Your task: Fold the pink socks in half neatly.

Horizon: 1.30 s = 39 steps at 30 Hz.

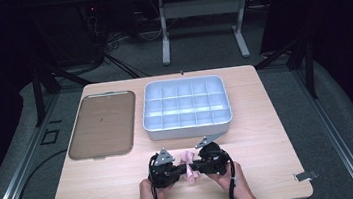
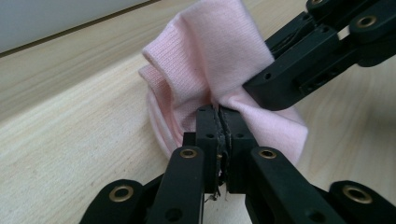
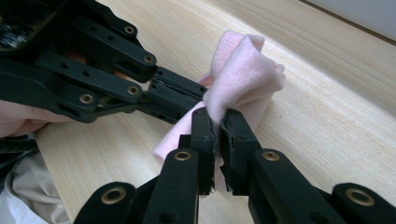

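A small pink knitted cloth (image 1: 188,166), bunched up, is held between both grippers near the table's front edge. My left gripper (image 1: 181,169) is shut on it from the left; in the left gripper view its jaws pinch the pink cloth (image 2: 219,70) at their tips (image 2: 219,114). My right gripper (image 1: 195,167) is shut on the same cloth from the right; the right gripper view shows the cloth (image 3: 243,74) pinched between its jaws (image 3: 218,122). The two grippers point at each other, tips almost touching. The cloth's lower fold rests on the wood.
A pale blue tray with several compartments (image 1: 188,124) stands at the middle back. A flat brown tray (image 1: 102,124) lies at the back left. The wooden table (image 1: 269,134) has bare wood to the right and left of the hands.
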Motion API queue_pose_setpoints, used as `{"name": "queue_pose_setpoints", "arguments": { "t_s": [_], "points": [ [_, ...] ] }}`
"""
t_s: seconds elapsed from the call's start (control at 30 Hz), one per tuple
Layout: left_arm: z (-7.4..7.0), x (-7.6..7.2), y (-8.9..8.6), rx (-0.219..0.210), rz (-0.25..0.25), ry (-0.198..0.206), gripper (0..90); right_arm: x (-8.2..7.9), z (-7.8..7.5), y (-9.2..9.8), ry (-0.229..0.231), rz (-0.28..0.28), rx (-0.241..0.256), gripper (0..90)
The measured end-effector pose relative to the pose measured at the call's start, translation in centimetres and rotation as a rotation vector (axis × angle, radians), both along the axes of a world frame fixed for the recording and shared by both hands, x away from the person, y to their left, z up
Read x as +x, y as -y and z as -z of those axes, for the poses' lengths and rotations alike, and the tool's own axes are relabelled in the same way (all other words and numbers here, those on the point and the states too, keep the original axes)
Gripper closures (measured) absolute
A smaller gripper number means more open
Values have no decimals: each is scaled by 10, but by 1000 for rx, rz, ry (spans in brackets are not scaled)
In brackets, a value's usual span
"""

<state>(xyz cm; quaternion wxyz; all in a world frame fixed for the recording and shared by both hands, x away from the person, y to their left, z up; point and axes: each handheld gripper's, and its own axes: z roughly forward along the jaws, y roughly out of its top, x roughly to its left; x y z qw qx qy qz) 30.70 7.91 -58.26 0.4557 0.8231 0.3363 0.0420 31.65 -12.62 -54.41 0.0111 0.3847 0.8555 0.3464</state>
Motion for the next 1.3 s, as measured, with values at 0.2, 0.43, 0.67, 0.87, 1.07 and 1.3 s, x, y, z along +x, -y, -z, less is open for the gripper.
{"name": "queue_pose_setpoints", "arguments": {
  "t_s": [0.2,0.43,0.67,0.87,1.07,1.3],
  "points": [
    [-7,-4,-9,33,-33,44,853,0,0,0,1,-2,-3,840],
    [0,0,-4,67,-52,26,874,0,-1,-4,4,-8,-10,840],
    [2,2,-5,59,-57,20,893,1,1,-9,7,-17,-23,838],
    [2,3,-7,48,-56,6,895,2,4,-15,4,-24,-41,837],
    [0,2,-17,34,-99,-4,893,4,9,-19,-1,-27,-50,835],
    [-18,1,-27,9,-97,49,891,4,10,-24,13,-25,-80,834]
  ]
}}
